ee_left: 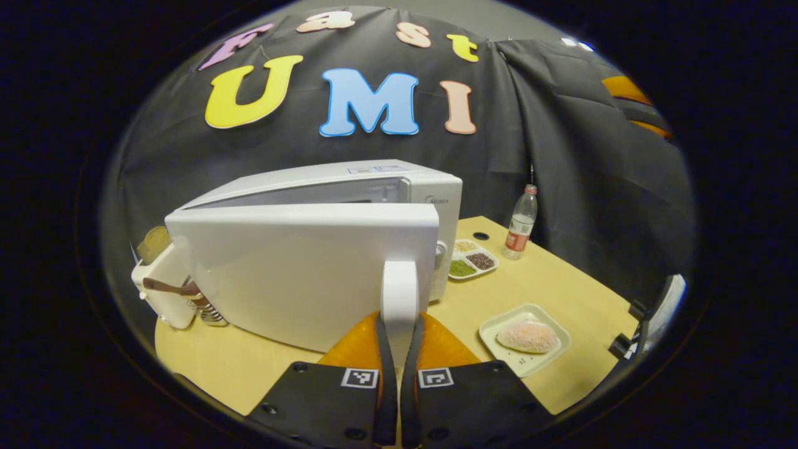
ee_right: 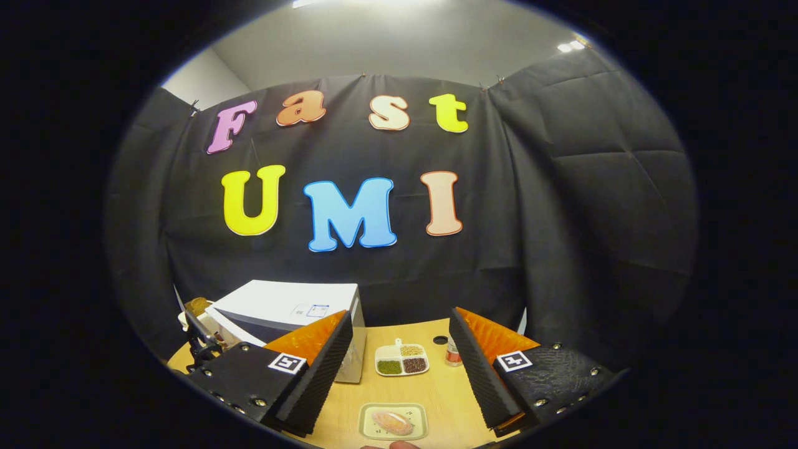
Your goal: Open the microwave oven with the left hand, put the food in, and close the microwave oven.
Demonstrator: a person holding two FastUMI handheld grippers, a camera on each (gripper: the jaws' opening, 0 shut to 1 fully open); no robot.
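The white microwave (ee_left: 349, 181) stands on the wooden table (ee_left: 561, 274) with its door (ee_left: 293, 268) swung partly out toward me. My left gripper (ee_left: 399, 318) is shut on the door's upright white handle (ee_left: 399, 284). The food (ee_left: 527, 337), a pale pinkish lump, lies on a small white plate (ee_left: 499, 324) to the right of the door. In the right gripper view my right gripper (ee_right: 399, 313) hangs open and holds nothing, above the plate (ee_right: 369, 415) with the food (ee_right: 391, 422). The microwave (ee_right: 287, 305) shows there at the left.
A divided white dish of grains (ee_left: 472, 259) (ee_right: 402, 360) sits beside the microwave, and a clear bottle (ee_left: 520, 221) stands behind it. A white appliance with utensils (ee_left: 165, 280) stands left of the door. The table's right edge runs close to the plate.
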